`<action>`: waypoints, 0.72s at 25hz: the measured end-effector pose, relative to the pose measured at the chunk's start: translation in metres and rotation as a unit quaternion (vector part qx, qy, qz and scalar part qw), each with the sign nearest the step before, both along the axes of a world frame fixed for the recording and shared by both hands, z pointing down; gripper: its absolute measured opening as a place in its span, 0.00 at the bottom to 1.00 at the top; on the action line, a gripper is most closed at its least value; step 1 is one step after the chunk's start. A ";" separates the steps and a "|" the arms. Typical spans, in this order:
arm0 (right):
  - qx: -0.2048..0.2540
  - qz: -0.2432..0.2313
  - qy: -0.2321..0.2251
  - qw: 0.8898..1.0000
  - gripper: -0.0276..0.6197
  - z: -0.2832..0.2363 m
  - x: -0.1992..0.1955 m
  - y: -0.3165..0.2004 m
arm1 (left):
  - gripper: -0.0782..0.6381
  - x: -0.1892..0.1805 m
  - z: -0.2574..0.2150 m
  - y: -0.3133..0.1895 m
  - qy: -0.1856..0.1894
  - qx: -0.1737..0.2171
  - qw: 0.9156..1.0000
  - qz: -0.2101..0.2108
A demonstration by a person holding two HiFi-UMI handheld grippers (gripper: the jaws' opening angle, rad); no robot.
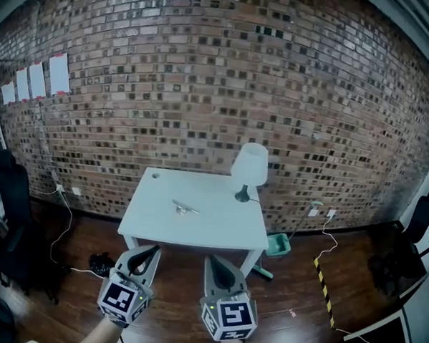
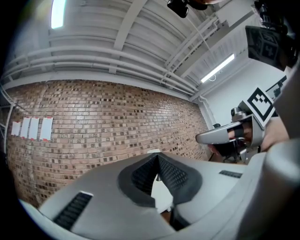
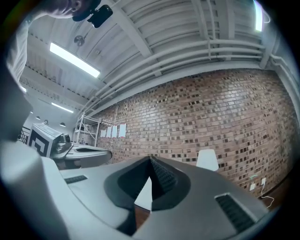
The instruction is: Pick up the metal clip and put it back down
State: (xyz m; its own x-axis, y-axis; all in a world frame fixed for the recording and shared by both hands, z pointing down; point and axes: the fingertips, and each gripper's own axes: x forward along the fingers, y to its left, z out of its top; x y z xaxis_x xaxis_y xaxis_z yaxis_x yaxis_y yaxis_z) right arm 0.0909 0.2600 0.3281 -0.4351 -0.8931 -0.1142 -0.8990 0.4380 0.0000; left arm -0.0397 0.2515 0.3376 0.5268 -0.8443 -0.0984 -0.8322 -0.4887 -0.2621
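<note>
The metal clip (image 1: 184, 209) lies near the middle of a white table (image 1: 219, 228) that stands against the brick wall. It is small and silvery. Both grippers hang low in the head view, well short of the table's front edge and above the wooden floor. My left gripper (image 1: 153, 251) is shut with nothing in it; its jaws meet at the tip in the left gripper view (image 2: 157, 156). My right gripper (image 1: 211, 261) also looks shut and empty, its tips together in the right gripper view (image 3: 150, 160). Neither gripper view shows the clip.
A white table lamp (image 1: 249, 169) stands at the table's back right corner. A teal bin (image 1: 277, 244) sits on the floor right of the table. Black chairs stand at the far left (image 1: 12, 192) and far right (image 1: 421, 217). Cables and striped tape (image 1: 324, 291) lie on the floor.
</note>
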 end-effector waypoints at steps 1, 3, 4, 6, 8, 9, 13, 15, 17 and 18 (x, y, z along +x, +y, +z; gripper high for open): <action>-0.004 0.001 0.003 1.000 0.01 0.000 -0.001 0.000 | 0.09 -0.002 0.000 0.001 0.000 -0.001 1.000 0.000; -0.010 0.004 0.014 1.000 0.01 0.002 -0.003 0.001 | 0.09 -0.004 -0.001 0.002 0.000 -0.003 1.000 0.000; -0.011 0.007 0.020 1.000 0.01 0.003 -0.004 0.001 | 0.09 -0.005 0.000 0.002 0.000 -0.003 1.000 0.000; -0.011 0.015 0.031 0.999 0.01 0.006 -0.005 0.002 | 0.09 -0.007 0.003 0.002 0.001 -0.004 1.000 0.002; -0.011 0.016 0.035 0.999 0.01 0.006 -0.007 0.001 | 0.09 -0.009 0.004 0.002 0.004 -0.002 1.000 0.003; -0.010 0.016 0.035 0.999 0.01 0.006 -0.009 0.001 | 0.09 -0.010 0.004 0.001 0.004 -0.002 1.000 0.003; -0.004 0.012 0.035 0.999 0.01 0.002 -0.014 -0.002 | 0.09 -0.013 0.003 -0.002 0.000 -0.004 1.000 0.006; -0.001 0.009 0.037 0.999 0.01 0.000 -0.017 -0.003 | 0.09 -0.013 0.002 -0.003 -0.003 0.001 1.000 0.009; 0.002 0.007 0.038 0.999 0.01 -0.002 -0.020 -0.004 | 0.09 -0.012 0.000 -0.003 -0.007 0.009 1.000 0.013; 0.003 0.007 0.039 0.999 0.01 -0.002 -0.020 -0.004 | 0.09 -0.012 -0.002 -0.003 -0.008 0.011 1.000 0.015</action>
State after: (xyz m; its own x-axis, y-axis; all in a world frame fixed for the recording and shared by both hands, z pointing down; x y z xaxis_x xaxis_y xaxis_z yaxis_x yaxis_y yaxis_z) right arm 0.0705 0.2561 0.3258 -0.4301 -0.8986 -0.0864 -0.9023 0.4249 0.0723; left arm -0.0512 0.2486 0.3361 0.5532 -0.8259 -0.1091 -0.8132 -0.5070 -0.2857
